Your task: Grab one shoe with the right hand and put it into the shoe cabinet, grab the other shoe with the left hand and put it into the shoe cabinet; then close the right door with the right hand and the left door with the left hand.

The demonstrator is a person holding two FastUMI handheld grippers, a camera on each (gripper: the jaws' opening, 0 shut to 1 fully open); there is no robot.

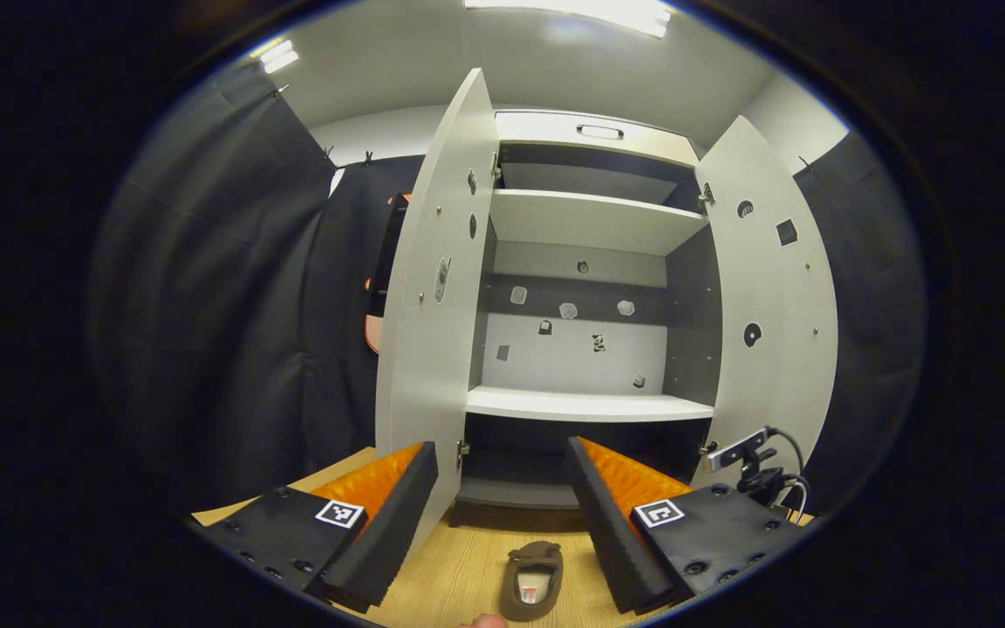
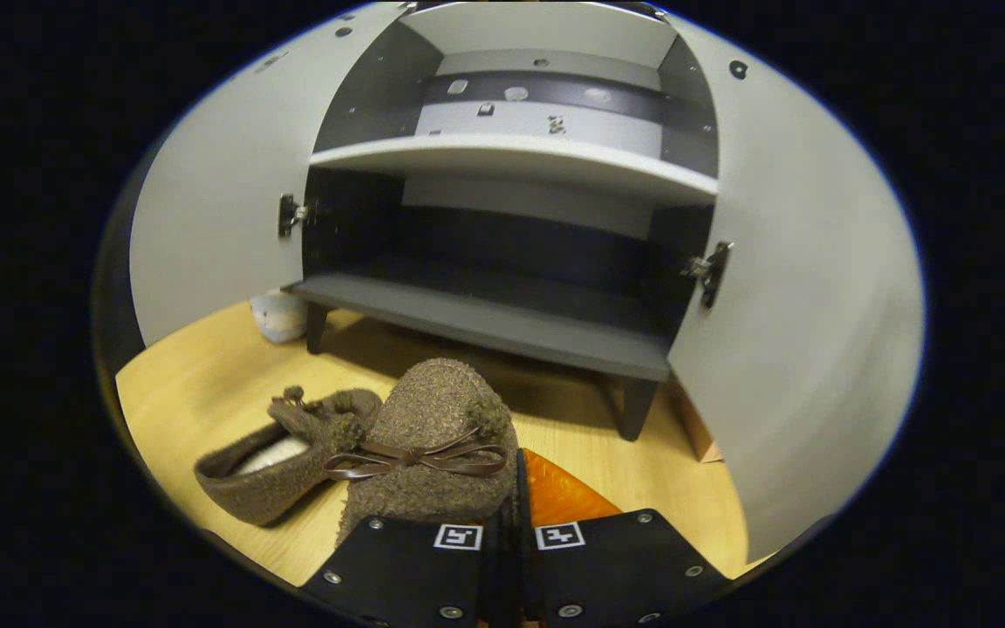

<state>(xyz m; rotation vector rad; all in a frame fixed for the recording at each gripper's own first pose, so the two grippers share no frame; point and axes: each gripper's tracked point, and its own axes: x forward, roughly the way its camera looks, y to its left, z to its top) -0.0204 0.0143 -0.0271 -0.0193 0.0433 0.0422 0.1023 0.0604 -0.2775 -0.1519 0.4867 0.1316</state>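
Your left claw (image 1: 502,515) stands with its two fingers wide apart, holding nothing, raised above the wooden floor (image 1: 459,567) and facing the open shoe cabinet (image 1: 590,406). In the left gripper view one brown slipper (image 1: 533,580) lies on the floor below and between the fingers, its long axis running near to far, toe toward the cabinet.

Your right claw (image 2: 511,523) has its fingers drawn together; the near slipper (image 2: 433,453) sits just against the left finger, but whether both fingers press on its edge cannot be told. That slipper's long axis runs near to far, its toe pointing at the cabinet's bottom shelf (image 2: 485,323), with a brown ribbon bow (image 2: 415,460) across its top. The second slipper (image 2: 284,458) lies touching it on the left, long axis angled left to right, its opening showing a pale lining.

Count in the right gripper view: two slippers, both on the floor in front of the cabinet, none inside. Two doors, left door (image 2: 223,192) and right door (image 2: 799,314), both swung fully open. The left gripper view shows three shelves inside, all bare.

The bottom shelf's front edge is unobstructed, with open floor between it and the slippers. A small pale object (image 2: 278,316) rests by the cabinet's left front leg. A small camera on a stand (image 1: 760,462) sits beside the right door in the left gripper view.
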